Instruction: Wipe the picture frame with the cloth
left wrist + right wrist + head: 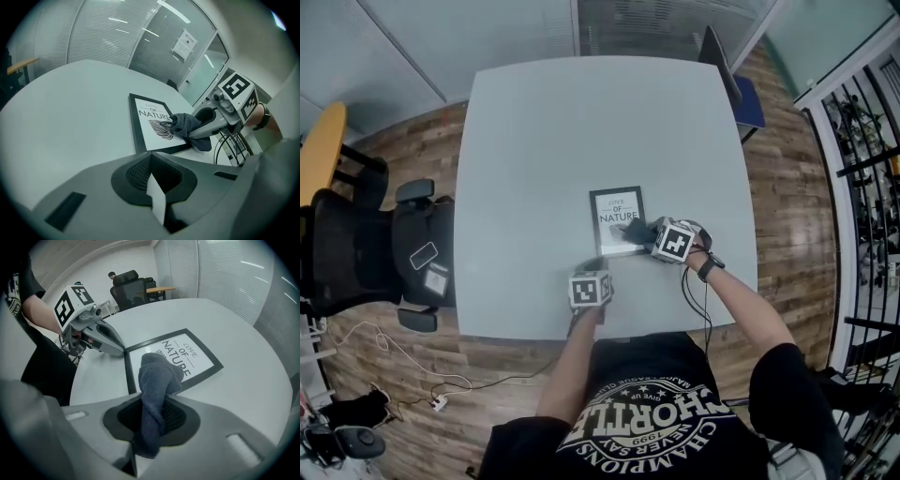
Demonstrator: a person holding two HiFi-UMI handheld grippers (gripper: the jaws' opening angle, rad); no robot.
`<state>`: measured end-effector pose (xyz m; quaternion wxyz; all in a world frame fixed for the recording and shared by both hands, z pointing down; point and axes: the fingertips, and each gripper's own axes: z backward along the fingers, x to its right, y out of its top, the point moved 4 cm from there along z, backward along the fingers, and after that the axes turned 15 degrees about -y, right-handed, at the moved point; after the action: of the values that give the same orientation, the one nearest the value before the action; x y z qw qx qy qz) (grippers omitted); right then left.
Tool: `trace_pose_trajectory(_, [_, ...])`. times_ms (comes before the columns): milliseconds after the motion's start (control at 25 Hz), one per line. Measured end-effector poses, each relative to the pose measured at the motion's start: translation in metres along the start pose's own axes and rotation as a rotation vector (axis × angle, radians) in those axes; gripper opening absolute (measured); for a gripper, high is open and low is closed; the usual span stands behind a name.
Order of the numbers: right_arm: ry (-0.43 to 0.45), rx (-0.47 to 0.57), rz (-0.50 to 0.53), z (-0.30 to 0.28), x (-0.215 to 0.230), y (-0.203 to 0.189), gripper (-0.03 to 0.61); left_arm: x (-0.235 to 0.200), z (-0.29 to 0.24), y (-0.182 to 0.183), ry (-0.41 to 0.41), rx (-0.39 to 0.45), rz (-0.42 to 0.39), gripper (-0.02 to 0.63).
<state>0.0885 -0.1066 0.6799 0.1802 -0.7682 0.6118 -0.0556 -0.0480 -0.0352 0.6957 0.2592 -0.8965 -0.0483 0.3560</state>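
A black picture frame [615, 208] with a white "NATURE" print lies flat on the pale table [534, 141]. My right gripper [645, 234] is shut on a dark grey-blue cloth [637, 231], and the cloth rests on the print's near right part [185, 124]. In the right gripper view the cloth [157, 376] bunches up out of the jaws [150, 427] and hides part of the frame [201, 359]. My left gripper [598, 262] is shut with nothing in it, and its tip [123, 350] presses against the frame's near left corner. The frame [150, 117] lies just beyond the left jaws [157, 199].
A black office chair [356, 248] stands left of the table, and another chair [733, 89] at its far right corner. A metal railing [862, 187] runs along the right. Cables lie on the wooden floor [403, 375]. A person stands behind the chair [131, 287].
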Motion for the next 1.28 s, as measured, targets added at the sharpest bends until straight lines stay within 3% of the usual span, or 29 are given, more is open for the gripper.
trace_pose_trajectory(280, [-0.007, -0.013, 0.020, 0.002, 0.001, 0.003, 0.077, 0.002, -0.001, 0.000, -0.006, 0.004, 0.011, -0.005])
trace_pose_trajectory(440, [0.017, 0.044, 0.047, 0.006, -0.011, 0.027, 0.077, 0.001, -0.001, -0.002, -0.009, 0.007, 0.015, -0.005])
trace_pose_trajectory(800, [0.131, 0.108, 0.285, -0.020, -0.059, 0.099, 0.077, -0.001, -0.008, -0.011, -0.031, 0.009, 0.035, -0.005])
trace_pose_trajectory(960, [0.163, 0.104, 0.317, -0.027, -0.065, 0.098, 0.077, -0.001, -0.009, -0.011, -0.030, 0.009, 0.038, -0.005])
trace_pose_trajectory(1280, [0.113, 0.041, 0.275, -0.015, -0.045, 0.056, 0.077, -0.001, -0.001, -0.005, 0.000, 0.022, 0.037, -0.005])
